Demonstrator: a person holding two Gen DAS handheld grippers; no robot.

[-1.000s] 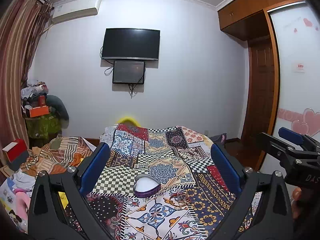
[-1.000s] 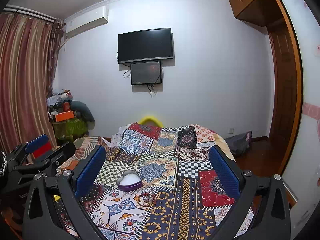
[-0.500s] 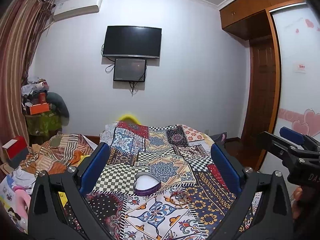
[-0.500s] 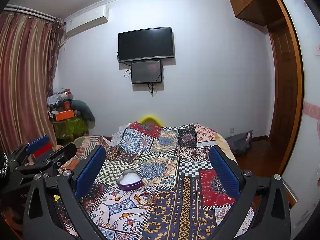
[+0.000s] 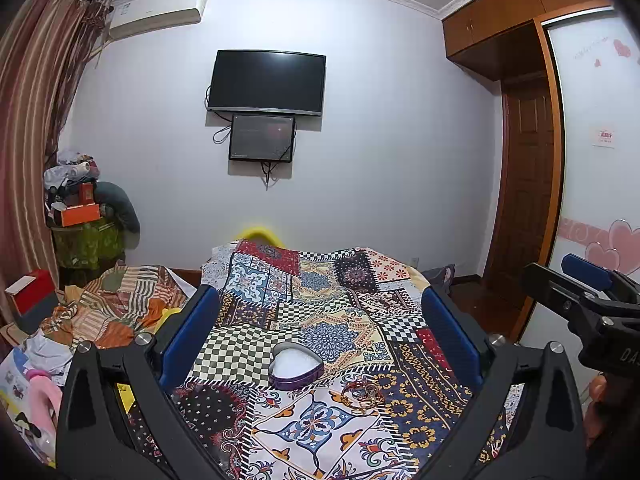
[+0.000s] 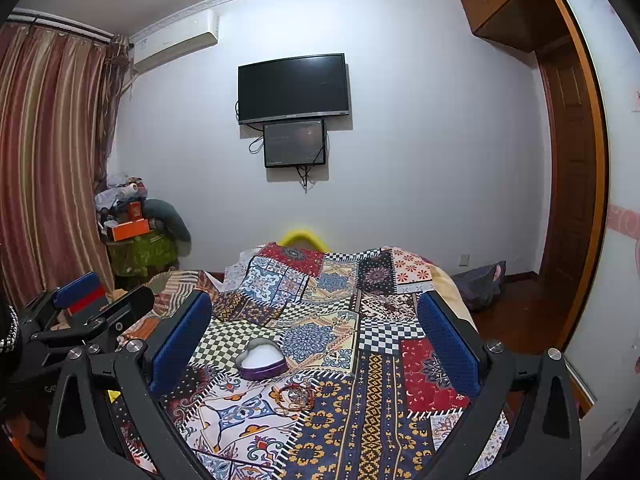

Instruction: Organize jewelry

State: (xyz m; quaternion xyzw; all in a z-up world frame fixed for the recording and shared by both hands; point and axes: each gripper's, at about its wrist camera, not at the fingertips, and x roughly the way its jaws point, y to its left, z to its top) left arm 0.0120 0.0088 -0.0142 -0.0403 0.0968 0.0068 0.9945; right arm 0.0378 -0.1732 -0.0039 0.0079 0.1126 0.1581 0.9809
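A purple heart-shaped jewelry box [image 5: 295, 366] with a white lining sits open on the patchwork bedspread [image 5: 320, 312]; it also shows in the right wrist view [image 6: 262, 360]. A small pile of gold and red bangles [image 5: 362, 392] lies just right of it, seen too in the right wrist view [image 6: 296, 396]. My left gripper [image 5: 320, 336] is open and empty, held above the bed short of the box. My right gripper [image 6: 316, 336] is open and empty beside it. Each gripper shows at the edge of the other's view.
A crumpled striped blanket [image 5: 116, 308] and a clutter of boxes and clothes [image 5: 80, 216] lie left of the bed. A TV [image 5: 266, 82] hangs on the far wall. A wooden door [image 5: 524, 200] and wardrobe stand on the right.
Both grippers have tilted down and edged forward slightly; the box and bangles sit a little higher between the fingers. Nothing was taken hold of.
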